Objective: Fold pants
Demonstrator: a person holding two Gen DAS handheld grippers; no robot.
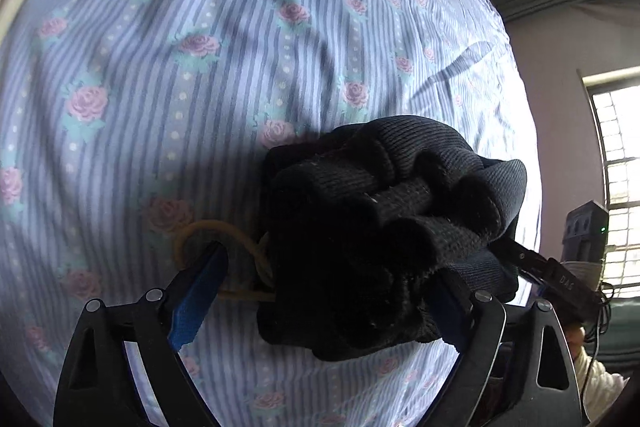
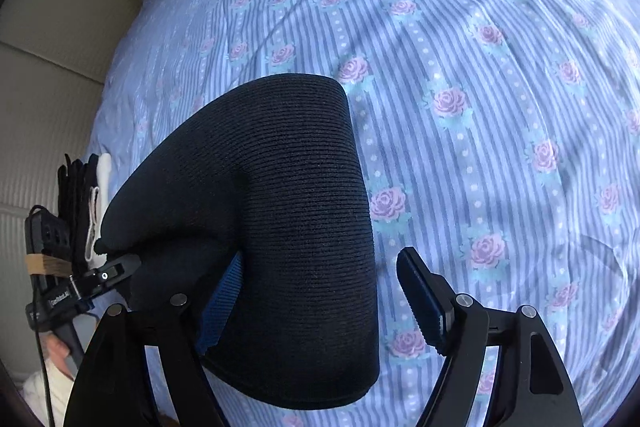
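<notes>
Black pants (image 2: 288,227) between open right gripper (image 2: 320,291) fingers, floral sheet (image 2: 500,67) beneath.

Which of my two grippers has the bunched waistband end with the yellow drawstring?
The left gripper: black pants sit crumpled between its fingers, yellow drawstring looping out. The right gripper sees only smooth folded fabric.

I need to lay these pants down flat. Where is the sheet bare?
Bare striped bedsheet lies beyond and right of the black pants. It is crowded at the bed's left edge, where stacked dark and white clothes sit, and near the yellow cord.
</notes>
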